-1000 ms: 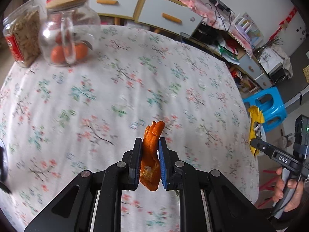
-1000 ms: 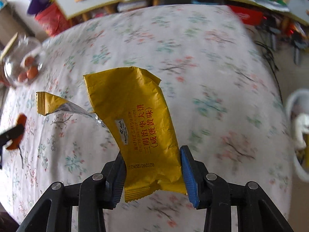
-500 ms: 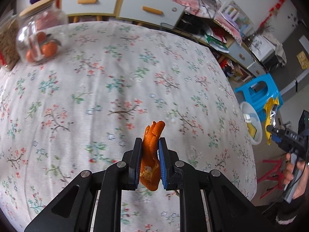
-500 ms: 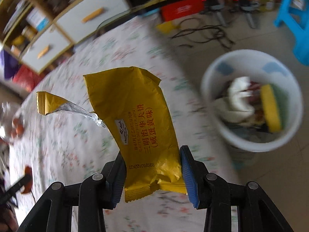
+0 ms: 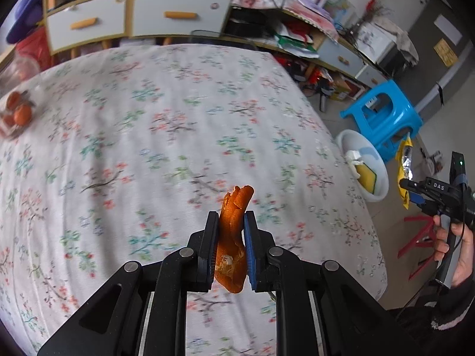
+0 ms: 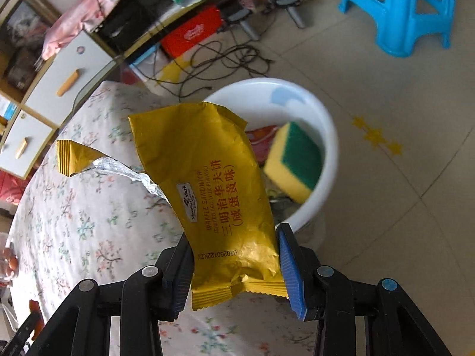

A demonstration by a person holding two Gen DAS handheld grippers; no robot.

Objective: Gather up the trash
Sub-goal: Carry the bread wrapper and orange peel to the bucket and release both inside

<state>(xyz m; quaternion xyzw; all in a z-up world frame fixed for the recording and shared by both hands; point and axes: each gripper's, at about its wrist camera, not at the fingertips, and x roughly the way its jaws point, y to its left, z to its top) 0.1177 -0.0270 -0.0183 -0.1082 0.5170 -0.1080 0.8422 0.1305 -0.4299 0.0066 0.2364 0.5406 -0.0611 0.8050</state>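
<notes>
Right tongs [image 6: 234, 270]: clamped on a torn yellow wrapper [image 6: 213, 195], white bin [image 6: 326, 148] just ahead and below.
Left tongs [image 5: 230, 249]: pinching orange peel [image 5: 233, 237] over the floral table [image 5: 148, 124].
Advice: centre the wrapper above the bin's mouth, then release.

The bin [image 6: 326, 136] stands on the floor [image 6: 400, 207] beside the table [image 6: 74, 207], a stool [image 6: 400, 12] behind it
</notes>
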